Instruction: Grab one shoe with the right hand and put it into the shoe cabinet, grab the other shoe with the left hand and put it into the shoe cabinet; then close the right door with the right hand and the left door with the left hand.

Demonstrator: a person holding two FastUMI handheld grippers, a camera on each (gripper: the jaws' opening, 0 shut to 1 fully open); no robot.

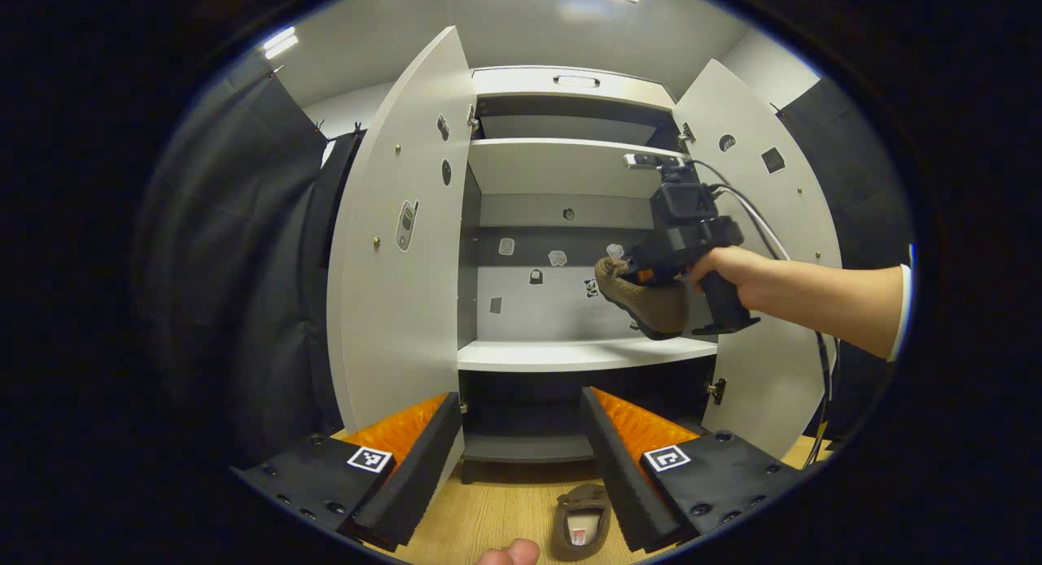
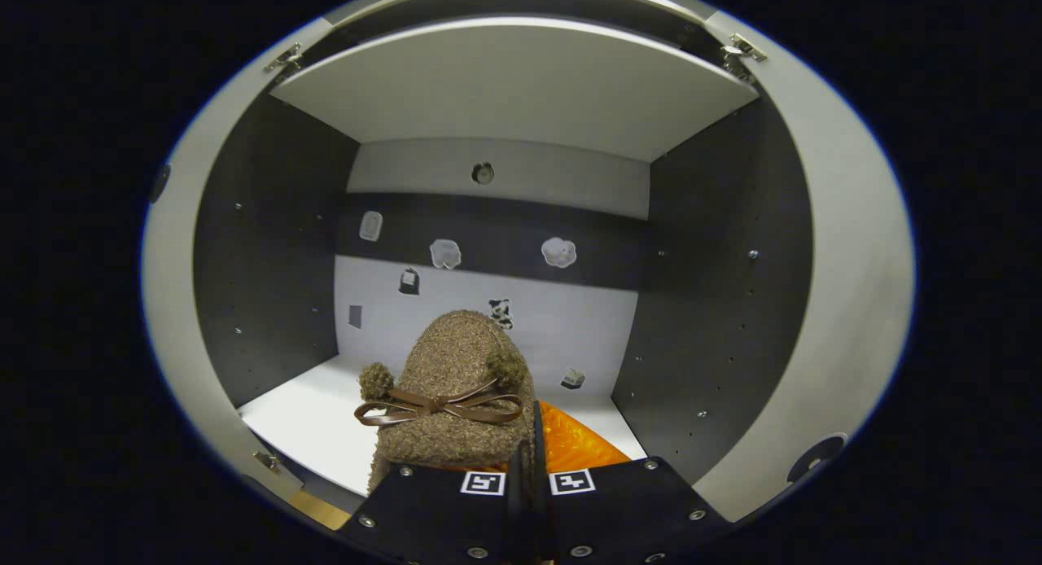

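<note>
Now both cabinet [image 1: 562, 166] doors [image 1: 399, 247] standing open, nothing blocking shelf [image 1: 578, 353]. R gripper [image 2: 533, 435] clamping brown shoe [image 2: 456, 386], hovering it over white shelf. L gripper [image 1: 521, 435] fingers apart, holding nothing; 2nd shoe [image 1: 580, 520] lying on wood floor [image 1: 488, 516] below cabinet.
</note>
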